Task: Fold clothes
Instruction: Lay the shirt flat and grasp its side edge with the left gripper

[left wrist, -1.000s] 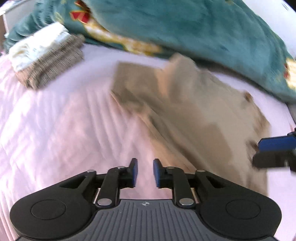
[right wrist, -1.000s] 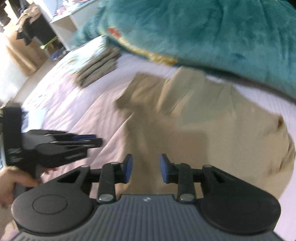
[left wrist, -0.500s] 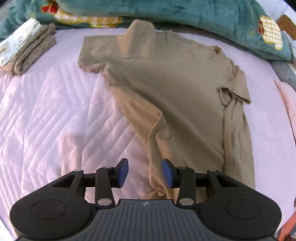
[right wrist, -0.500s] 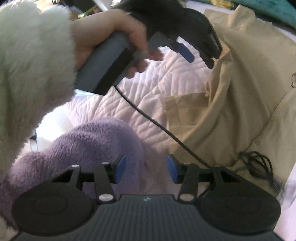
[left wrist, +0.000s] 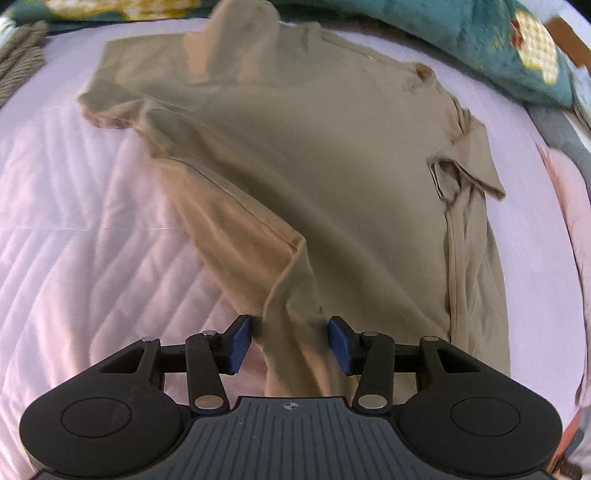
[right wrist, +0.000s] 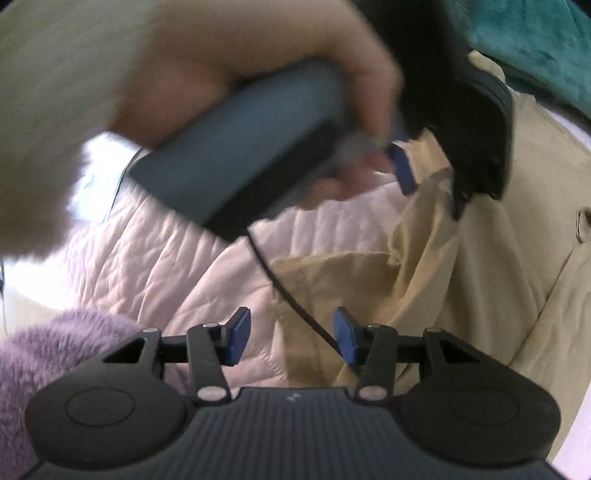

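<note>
Tan shirt (left wrist: 332, 177) lies spread on the pink quilt (left wrist: 85, 229), its collar toward the teal blanket (left wrist: 461, 33); left gripper (left wrist: 291, 341) is opening, a raised fold of the shirt's hem between its blue pads, seemingly not pinched, though the view is blurred; right gripper (right wrist: 291, 338) stands parted over the shirt's near corner, gripping nothing; a black cable (right wrist: 288, 291) crosses between its pads.
</note>
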